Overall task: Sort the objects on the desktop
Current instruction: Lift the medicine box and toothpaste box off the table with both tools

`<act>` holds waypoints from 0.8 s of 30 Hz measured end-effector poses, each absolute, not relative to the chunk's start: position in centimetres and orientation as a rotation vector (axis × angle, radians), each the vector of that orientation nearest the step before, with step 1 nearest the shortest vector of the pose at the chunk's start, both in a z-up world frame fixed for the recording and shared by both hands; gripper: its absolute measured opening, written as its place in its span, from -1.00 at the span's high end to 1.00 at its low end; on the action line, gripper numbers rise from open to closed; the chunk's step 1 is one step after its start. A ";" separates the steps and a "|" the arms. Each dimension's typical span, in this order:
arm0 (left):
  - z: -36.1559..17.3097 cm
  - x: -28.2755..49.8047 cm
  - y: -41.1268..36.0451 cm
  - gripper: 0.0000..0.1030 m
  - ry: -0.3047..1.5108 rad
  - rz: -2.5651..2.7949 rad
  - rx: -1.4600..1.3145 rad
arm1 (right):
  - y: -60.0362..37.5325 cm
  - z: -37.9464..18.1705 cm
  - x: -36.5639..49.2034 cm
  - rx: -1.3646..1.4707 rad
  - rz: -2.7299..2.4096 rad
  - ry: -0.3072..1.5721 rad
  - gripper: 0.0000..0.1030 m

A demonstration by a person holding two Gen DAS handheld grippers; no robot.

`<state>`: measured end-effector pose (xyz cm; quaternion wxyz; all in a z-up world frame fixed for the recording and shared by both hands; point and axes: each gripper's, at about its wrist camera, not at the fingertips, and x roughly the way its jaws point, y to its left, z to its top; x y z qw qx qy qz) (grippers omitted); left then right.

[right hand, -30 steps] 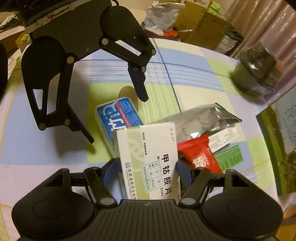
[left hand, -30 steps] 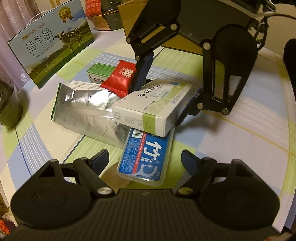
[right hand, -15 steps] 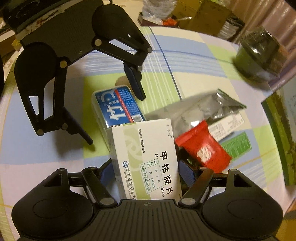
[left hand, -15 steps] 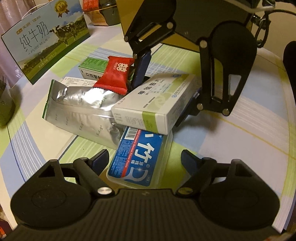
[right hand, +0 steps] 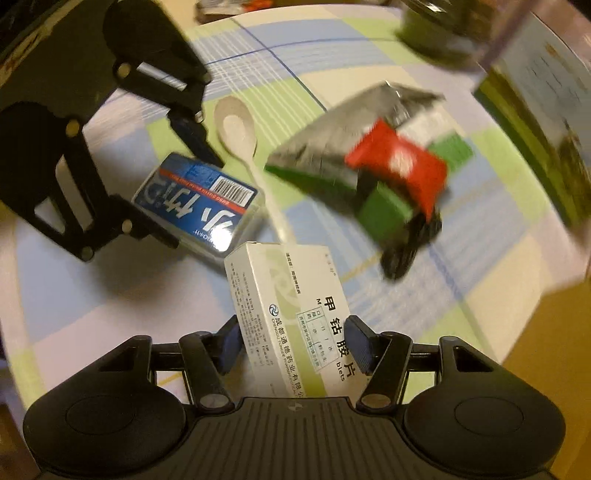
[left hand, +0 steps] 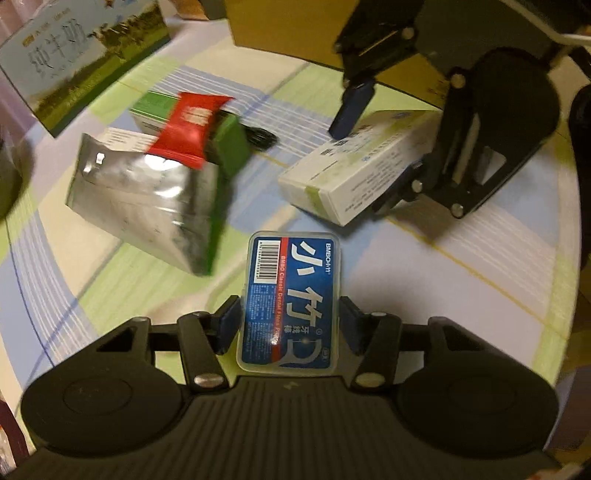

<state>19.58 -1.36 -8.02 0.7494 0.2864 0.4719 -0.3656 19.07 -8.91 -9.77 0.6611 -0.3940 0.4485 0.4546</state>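
Observation:
My left gripper [left hand: 290,325] is shut on the blue dental floss box [left hand: 291,295], which also shows in the right wrist view [right hand: 199,210]. My right gripper [right hand: 293,347] is shut on the white and green medicine box [right hand: 291,310]; it also shows in the left wrist view [left hand: 354,166], held off the pile. A silver foil pouch [left hand: 144,199], a red snack packet [left hand: 188,127] and a green box [left hand: 229,147] lie heaped on the checked tablecloth. A white spoon [right hand: 240,136] lies between the floss box and the pouch.
A milk carton box [left hand: 74,55] stands at the far left. A cardboard box [left hand: 284,29] stands at the back. A dark round container [right hand: 439,33] sits beyond the pile. A black coiled object [right hand: 406,243] lies beside the green box.
My left gripper has closed on the floss box and drawn it out from under the medicine box. My right gripper has pulled the medicine box away from the pile. The pile shifted, uncovering the spoon.

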 end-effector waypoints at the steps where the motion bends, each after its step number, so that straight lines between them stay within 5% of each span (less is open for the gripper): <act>1: -8.0 19.1 -1.7 0.00 1.043 -0.795 0.637 | -9.3 -9.6 18.7 -0.856 1.003 1.038 -0.11; 5: -8.0 17.3 -2.4 0.00 1.075 -0.784 0.638 | -11.5 -9.0 16.0 -0.742 0.934 1.074 -0.15; 9: -7.8 16.1 -2.8 -0.01 1.094 -0.784 0.610 | -13.4 -8.5 12.9 -0.676 0.974 1.064 -0.53; 24: -7.2 14.7 -2.8 -0.27 1.080 -0.713 0.536 | -17.8 -9.1 13.1 -0.546 0.970 0.963 -0.71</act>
